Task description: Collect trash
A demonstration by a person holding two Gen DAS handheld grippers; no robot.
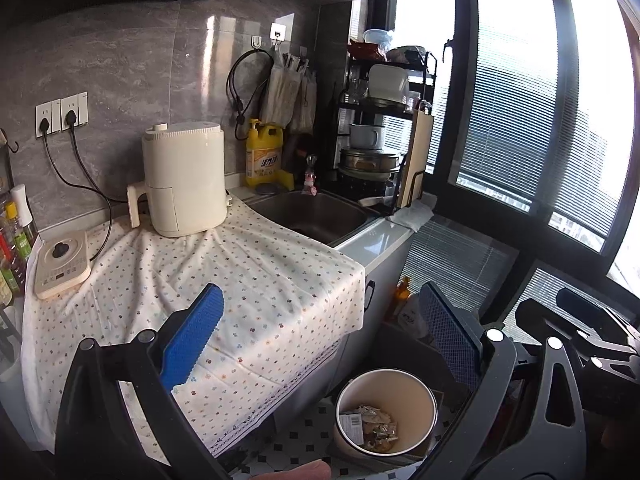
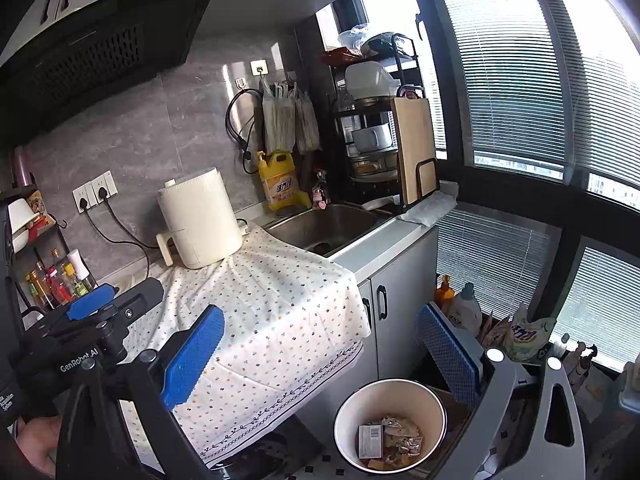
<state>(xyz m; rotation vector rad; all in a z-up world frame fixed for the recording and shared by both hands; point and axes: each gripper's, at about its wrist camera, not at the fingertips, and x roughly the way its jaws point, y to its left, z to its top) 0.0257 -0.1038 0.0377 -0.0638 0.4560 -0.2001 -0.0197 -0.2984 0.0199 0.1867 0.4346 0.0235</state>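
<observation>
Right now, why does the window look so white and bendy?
Left wrist view: daylight overexposes the window, glare streaks the wall tiles, and the fisheye bends the frame. Right wrist view: same washed-out window; sun patches fall on the dotted cloth.

Trash (image 2: 394, 438) in bin (image 2: 349, 416) on floor, right of cloth-covered counter (image 1: 256, 280), sink (image 1: 316, 212) behind

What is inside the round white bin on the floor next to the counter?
The white bin holds crumpled wrappers and a small flat packet with a barcode at the bottom, filling it only shallowly. Whatever lies beneath that trash is covered and cannot be seen.
</observation>
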